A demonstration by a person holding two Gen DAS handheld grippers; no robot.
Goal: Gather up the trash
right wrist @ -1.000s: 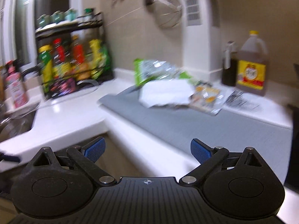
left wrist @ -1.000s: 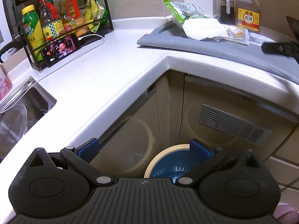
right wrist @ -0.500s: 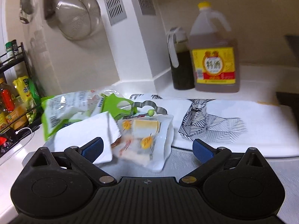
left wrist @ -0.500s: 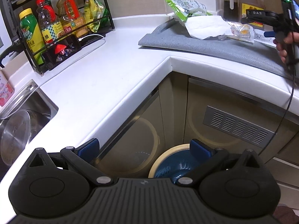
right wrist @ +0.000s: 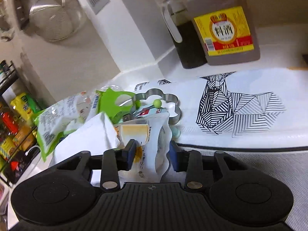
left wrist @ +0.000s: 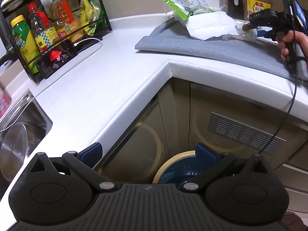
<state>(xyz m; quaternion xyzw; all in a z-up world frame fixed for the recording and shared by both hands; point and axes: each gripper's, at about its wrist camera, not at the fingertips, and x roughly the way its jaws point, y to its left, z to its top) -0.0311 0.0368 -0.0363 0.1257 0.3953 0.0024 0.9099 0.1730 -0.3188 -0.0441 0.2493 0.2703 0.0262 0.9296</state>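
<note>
The right gripper (right wrist: 152, 155) was closing around a clear plastic pouch (right wrist: 152, 134) with yellow printing, which stood between its blue pads; the left pad seemed to touch it, though blur made full contact hard to judge. The pouch lay on a grey mat (left wrist: 211, 48) on the white bench (left wrist: 96, 80), just beside a white paper wrapper (left wrist: 209, 26) and a green-and-white snack bag (left wrist: 184, 2). The left gripper (left wrist: 149, 154) hung spread and empty over a cream-rimmed bin (left wrist: 173, 159) with a dark blue liner, below the bench corner.
</note>
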